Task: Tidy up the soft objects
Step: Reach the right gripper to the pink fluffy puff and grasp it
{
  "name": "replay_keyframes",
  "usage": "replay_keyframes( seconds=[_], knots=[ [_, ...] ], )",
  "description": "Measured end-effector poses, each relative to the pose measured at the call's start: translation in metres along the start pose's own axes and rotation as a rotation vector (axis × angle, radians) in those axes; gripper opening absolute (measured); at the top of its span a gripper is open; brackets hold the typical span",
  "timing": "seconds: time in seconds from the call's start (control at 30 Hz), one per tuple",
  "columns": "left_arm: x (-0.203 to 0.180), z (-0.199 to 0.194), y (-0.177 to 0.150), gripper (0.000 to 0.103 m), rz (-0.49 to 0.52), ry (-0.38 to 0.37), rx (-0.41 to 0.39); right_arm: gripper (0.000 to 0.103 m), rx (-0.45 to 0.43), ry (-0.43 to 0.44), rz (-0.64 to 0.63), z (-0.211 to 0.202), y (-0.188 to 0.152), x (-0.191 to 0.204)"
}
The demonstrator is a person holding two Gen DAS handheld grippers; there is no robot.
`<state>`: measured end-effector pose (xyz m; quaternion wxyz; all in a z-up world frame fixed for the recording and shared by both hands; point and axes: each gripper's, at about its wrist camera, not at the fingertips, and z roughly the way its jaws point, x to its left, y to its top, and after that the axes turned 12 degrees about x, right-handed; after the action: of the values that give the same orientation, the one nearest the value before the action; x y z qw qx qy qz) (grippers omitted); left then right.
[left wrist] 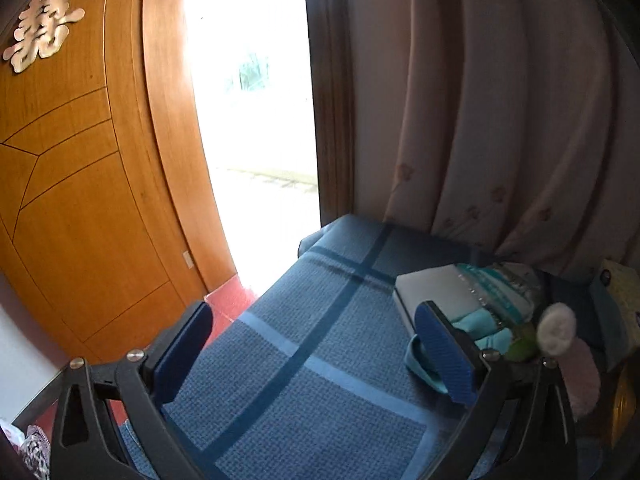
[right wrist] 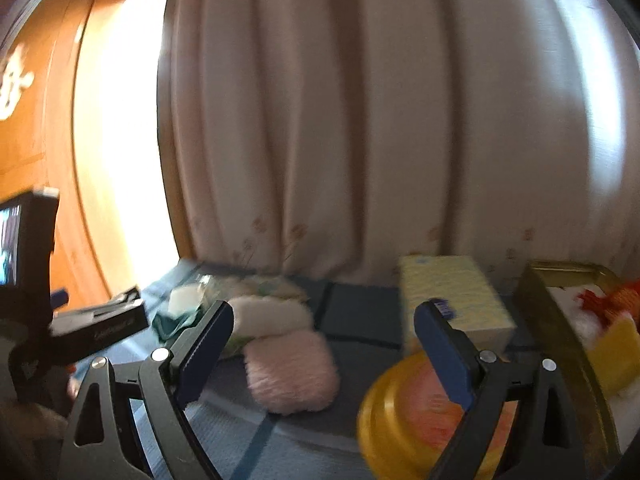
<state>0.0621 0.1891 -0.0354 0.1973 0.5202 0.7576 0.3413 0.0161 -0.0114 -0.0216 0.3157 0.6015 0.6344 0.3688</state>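
Right gripper (right wrist: 324, 352) with jaws spread wide and empty, above a blue checked cloth (right wrist: 360, 312); left gripper (left wrist: 316, 344) likewise open, holding nothing. The nearest soft item — a pink fluffy pad (right wrist: 292, 372) — lies just right of the right gripper's left finger, a white fluffy pad (right wrist: 268, 316) touching it at 11 o'clock. A yellow tissue box (right wrist: 452, 300) stands at 2 o'clock, a yellow round tin (right wrist: 404, 412) at 4 o'clock. Probably the reaching step: centre the jaws over the pink pad, descend, pinch its middle — clear of the tin.
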Motion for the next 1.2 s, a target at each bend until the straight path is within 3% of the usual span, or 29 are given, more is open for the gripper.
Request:
replay_keyframes(
  seconds=[0.17,0.37,0.57,0.63,0.67,0.73,0.9,1.0,1.2],
  knots=[
    [-0.003,0.000,0.002,0.102,0.004,-0.008,0.020,0.093,0.184,0.030,-0.044,0.036,0.007,0.011],
    [0.013,0.006,0.005,0.102,-0.067,-0.027,0.075,0.092,0.367,0.030,-0.094,0.075,0.007,0.022],
    [0.016,0.008,0.006,0.102,-0.087,-0.032,0.082,0.085,0.429,-0.024,-0.164,0.093,0.009,0.034],
    [0.015,0.008,0.006,0.102,-0.081,-0.029,0.082,0.065,0.449,-0.040,-0.203,0.099,0.008,0.041],
    [0.015,0.009,0.007,0.102,-0.078,-0.028,0.080,0.060,0.454,-0.046,-0.214,0.099,0.008,0.042],
    [0.013,0.008,0.007,0.102,-0.074,-0.024,0.076,0.050,0.453,-0.042,-0.207,0.097,0.007,0.039],
    [0.012,0.007,0.006,0.102,-0.062,-0.018,0.065,0.036,0.397,-0.017,-0.176,0.075,0.005,0.023],
    [0.011,0.003,0.005,0.102,-0.057,-0.021,0.053,0.034,0.336,0.030,-0.114,0.056,0.004,0.005],
    [0.008,-0.010,0.001,0.102,-0.037,-0.051,-0.016,0.033,0.120,0.161,-0.043,0.008,0.000,-0.019]
  ],
)
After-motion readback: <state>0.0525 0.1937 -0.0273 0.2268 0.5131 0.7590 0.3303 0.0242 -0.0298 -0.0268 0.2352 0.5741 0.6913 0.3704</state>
